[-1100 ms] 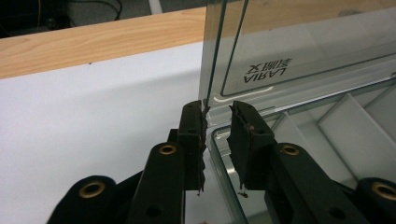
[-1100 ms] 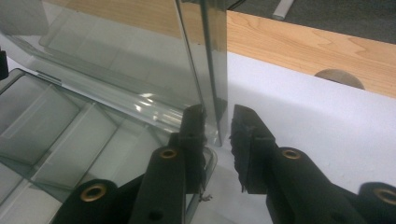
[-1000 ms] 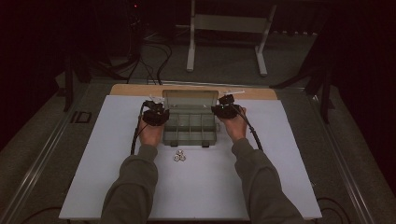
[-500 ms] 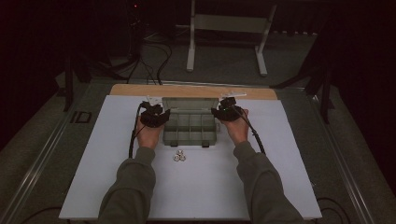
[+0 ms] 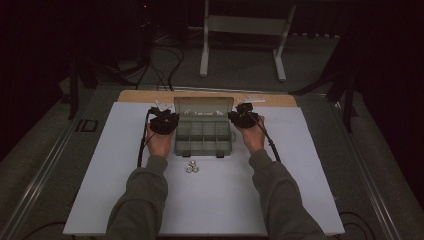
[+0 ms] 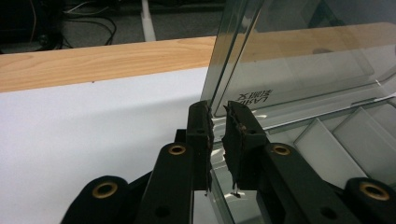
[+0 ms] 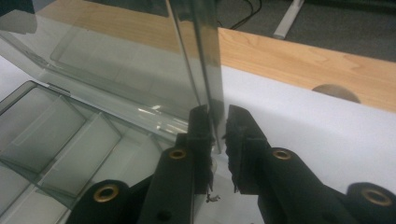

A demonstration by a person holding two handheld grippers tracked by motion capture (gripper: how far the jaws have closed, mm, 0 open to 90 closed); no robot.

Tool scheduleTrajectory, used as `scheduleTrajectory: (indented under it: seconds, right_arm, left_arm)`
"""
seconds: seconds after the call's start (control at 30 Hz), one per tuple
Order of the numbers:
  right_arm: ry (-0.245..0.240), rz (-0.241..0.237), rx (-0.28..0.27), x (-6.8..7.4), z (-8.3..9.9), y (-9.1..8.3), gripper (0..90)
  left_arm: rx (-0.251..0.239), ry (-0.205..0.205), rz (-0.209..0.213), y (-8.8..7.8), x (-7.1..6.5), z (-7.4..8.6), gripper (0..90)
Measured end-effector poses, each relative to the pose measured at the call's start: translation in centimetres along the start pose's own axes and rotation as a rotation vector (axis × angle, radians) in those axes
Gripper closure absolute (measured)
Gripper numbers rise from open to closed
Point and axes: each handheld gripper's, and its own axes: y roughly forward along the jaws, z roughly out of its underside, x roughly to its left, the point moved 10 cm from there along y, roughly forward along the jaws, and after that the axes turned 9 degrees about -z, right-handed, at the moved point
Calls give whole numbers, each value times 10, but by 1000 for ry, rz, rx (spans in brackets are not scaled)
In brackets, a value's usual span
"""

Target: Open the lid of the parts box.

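A clear grey compartment box (image 5: 204,139) lies on the white mat with its lid (image 5: 204,106) standing upright at the back. My left gripper (image 5: 171,119) is at the lid's left edge. In the left gripper view the lid (image 6: 303,60) runs down between the jaws of the left gripper (image 6: 217,116), which have just been closing onto it. My right gripper (image 5: 236,116) is at the lid's right edge. In the right gripper view the edge of the lid (image 7: 116,56) sits pinched in the right gripper (image 7: 218,119), whose jaws have also just been closing. The compartments (image 7: 56,135) look empty.
Three small metal nuts (image 5: 192,167) lie on the white mat (image 5: 125,190) just in front of the box. A wooden strip (image 5: 145,96) borders the mat at the back. A white stand (image 5: 240,30) and cables are on the floor beyond.
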Motion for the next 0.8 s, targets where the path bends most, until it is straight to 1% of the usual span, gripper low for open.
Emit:
scheduleTrajectory:
  seconds: [0.07, 0.1, 0.17, 0.2, 0.23, 0.27, 0.3, 0.4, 0.53, 0.8]
  right_arm:
    - [2, 3, 4, 0, 1, 1, 811]
    - [16, 8, 10, -2, 3, 4, 821]
    - [23, 10, 11, -2, 4, 5, 826]
    - [40, 10, 13, -4, 5, 7, 833]
    - [40, 10, 13, -4, 5, 7, 833]
    - [55, 11, 13, -5, 6, 9, 836]
    - [55, 11, 13, -5, 6, 9, 836]
    - [75, 13, 13, -6, 7, 10, 841]
    - [68, 19, 44, -6, 13, 13, 840]
    - [78, 16, 46, -7, 13, 14, 837]
  left_arm:
    - [5, -1, 0, 1, 0, 1, 822]
    - [7, -2, -2, 2, 0, 2, 823]
    - [13, 3, -5, 3, 0, 3, 824]
    - [16, 1, -4, 3, 0, 3, 826]
    - [20, 2, -5, 4, 0, 4, 826]
    - [24, 7, -6, 5, 0, 5, 828]
    - [29, 9, -7, 6, -1, 6, 828]
    - [40, 12, -8, 8, -1, 9, 828]
    - [52, 34, -8, 8, -3, 12, 823]
    - [54, 40, -8, 8, -5, 13, 812]
